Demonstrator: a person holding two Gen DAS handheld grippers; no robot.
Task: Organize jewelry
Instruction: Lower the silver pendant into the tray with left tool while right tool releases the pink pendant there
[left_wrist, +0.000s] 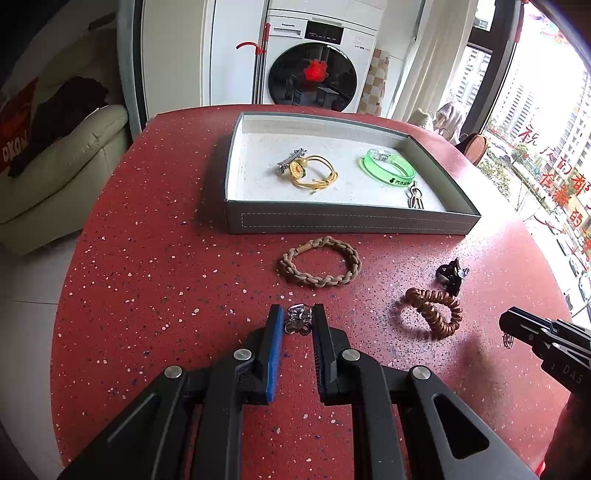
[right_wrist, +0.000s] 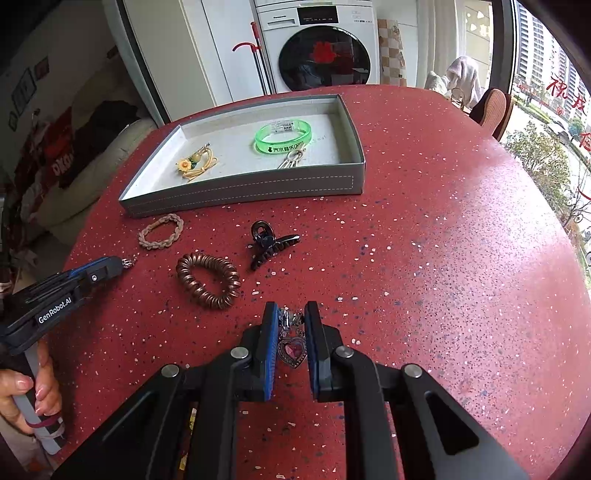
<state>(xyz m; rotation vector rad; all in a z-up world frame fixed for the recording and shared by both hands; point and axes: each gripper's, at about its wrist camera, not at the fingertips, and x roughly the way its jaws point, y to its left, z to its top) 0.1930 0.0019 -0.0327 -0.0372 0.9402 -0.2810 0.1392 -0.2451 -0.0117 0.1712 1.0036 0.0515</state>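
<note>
The red bench (left_wrist: 147, 258) is the biggest thing here, and the grey tray (left_wrist: 347, 223) sits on its far side. The tray is the place where the jewelry goes. Inside it already lie a green bangle (left_wrist: 388, 168), a yellow cord bracelet (left_wrist: 314, 177) with a flower, a silver clip (left_wrist: 291, 158) and a small metal pin (left_wrist: 415, 197).

In front of the tray, still on the bench, lie a braided bracelet (left_wrist: 319, 266), a brown coil hair tie (right_wrist: 207, 280) and a black claw clip (right_wrist: 271, 243). These likely wait their turn.

Nearer than those, the left hand-held gripper (left_wrist: 297, 323) has its fingers close around a small silver charm (left_wrist: 297, 321). It looks pinched, but it may still touch the bench.

The right hand-held gripper (right_wrist: 291, 332) is closed on a pink heart pendant (right_wrist: 291, 350), which hangs between the blue pads (right_wrist: 271, 350). Holding each piece at the tips likely keeps it from slipping.

On the way to the tray, the braided bracelet lies in the left gripper's path, and the coil tie and claw clip lie near the right one's. Both loads may need lifting over them and over the tray wall.
</note>
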